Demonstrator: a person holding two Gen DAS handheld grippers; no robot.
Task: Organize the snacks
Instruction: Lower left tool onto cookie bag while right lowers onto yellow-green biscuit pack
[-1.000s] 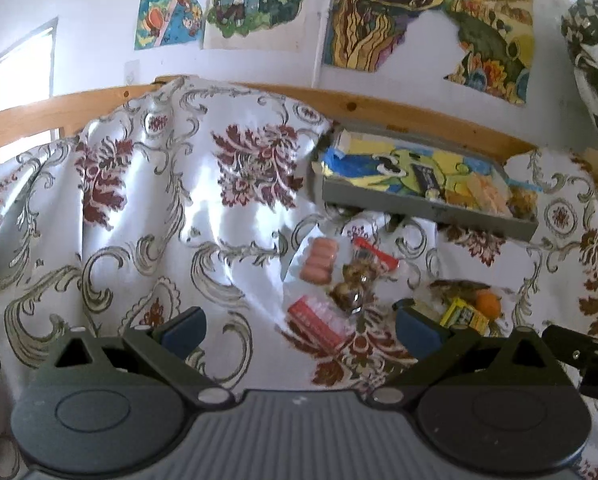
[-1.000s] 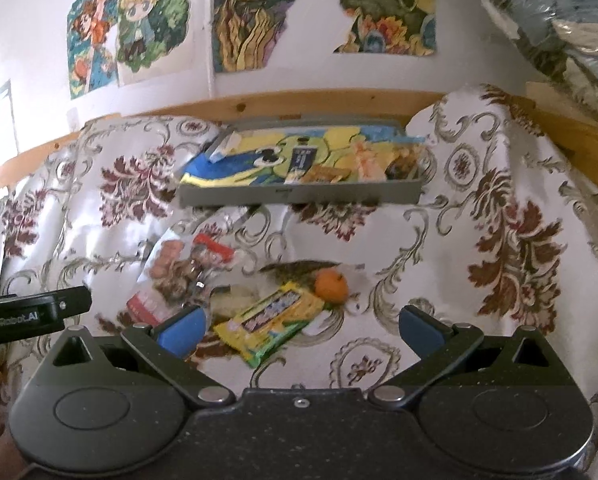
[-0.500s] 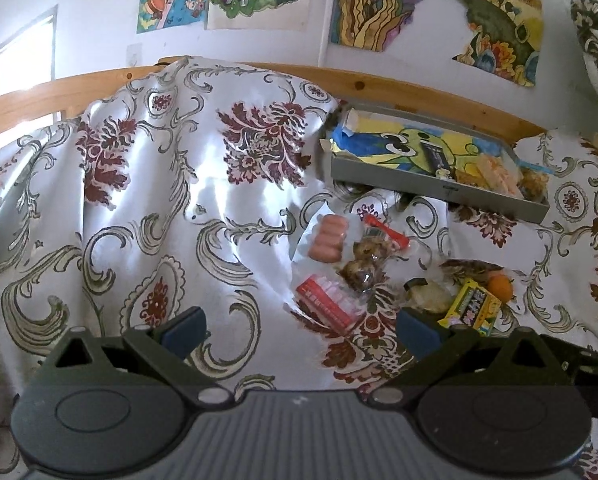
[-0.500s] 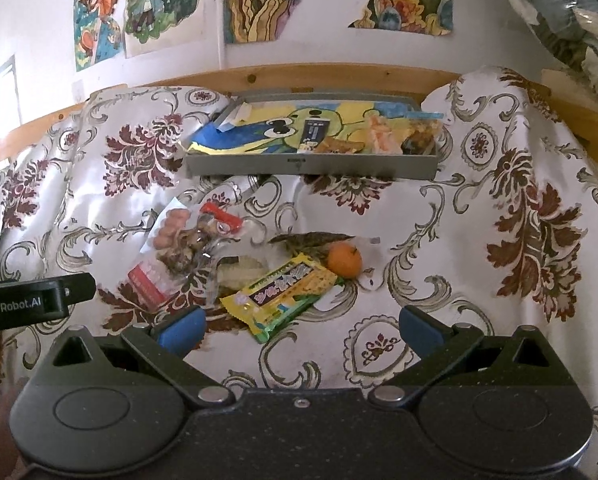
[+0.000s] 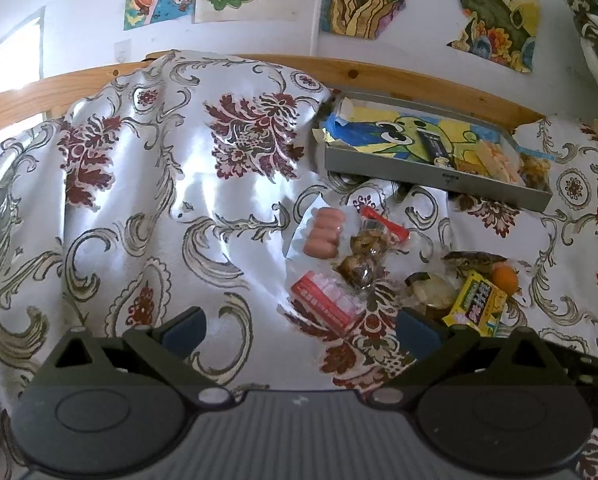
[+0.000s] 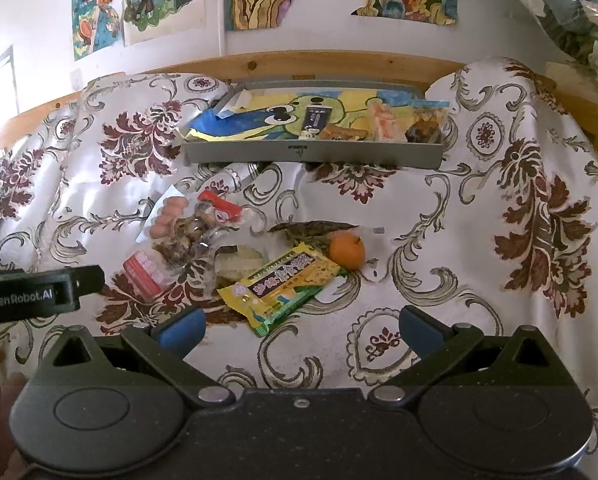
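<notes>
Readable text in view

"GenRobot.AI" stood in pale letters on the side of the left gripper [image 6: 39,295], seen from the right wrist. The print on the yellow snack packet [image 6: 283,287] was too small to read.

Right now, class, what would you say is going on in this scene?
A person holds two grippers over a floral cloth, tidying snacks. Both the left gripper and right gripper are open and hold nothing. Loose snacks lie on the cloth: a yellow packet, an orange, a sausage pack and a red packet. The grey tray behind them already holds a few items.
</notes>
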